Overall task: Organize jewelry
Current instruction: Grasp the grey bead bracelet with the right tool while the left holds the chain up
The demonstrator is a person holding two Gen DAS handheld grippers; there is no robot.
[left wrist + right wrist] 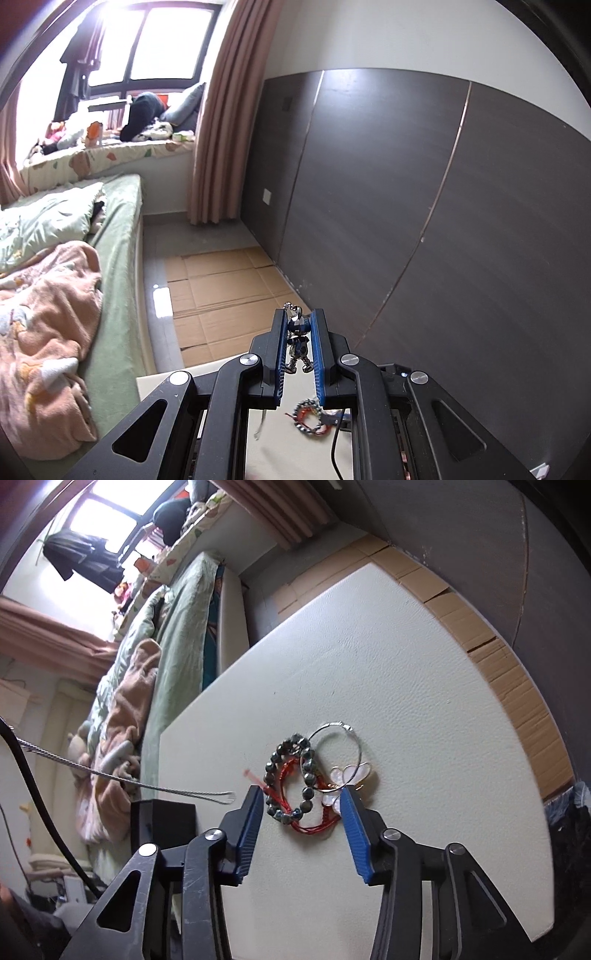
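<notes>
- On the cream white table (388, 672), close to its near side, lies a small heap of jewelry; all places below are given from this heap.
- The heap has a dark bead bracelet (291, 775) as its left part, a red cord bracelet (314, 821) under and through it, and a thin silver hoop (334, 747) that touches the beads on their right side.
- A white butterfly charm (349, 777) with a gold edge lies at the lower right of the heap, touching the hoop.
- The right gripper (302, 796) hangs over the heap and points down at it. Its jaws stand half wide: the left blue pad is just beside the beads, the right blue pad is at the butterfly charm, and the beads and the red cord are between them. I cannot tell if a pad already touches something; nothing is gripped.
- The left gripper (298, 324) is above the heap and well apart from it. Its jaws are narrow and hold a small metal charm pendant (298, 343) with a blue part and a short chain.
- In the left wrist view the heap shows below this gripper as a bead ring with red cord (308, 417).
- To the left of the heap, a thin silver chain (129, 784) hangs in the air, its loop end just beside the right gripper's left finger.
</notes>
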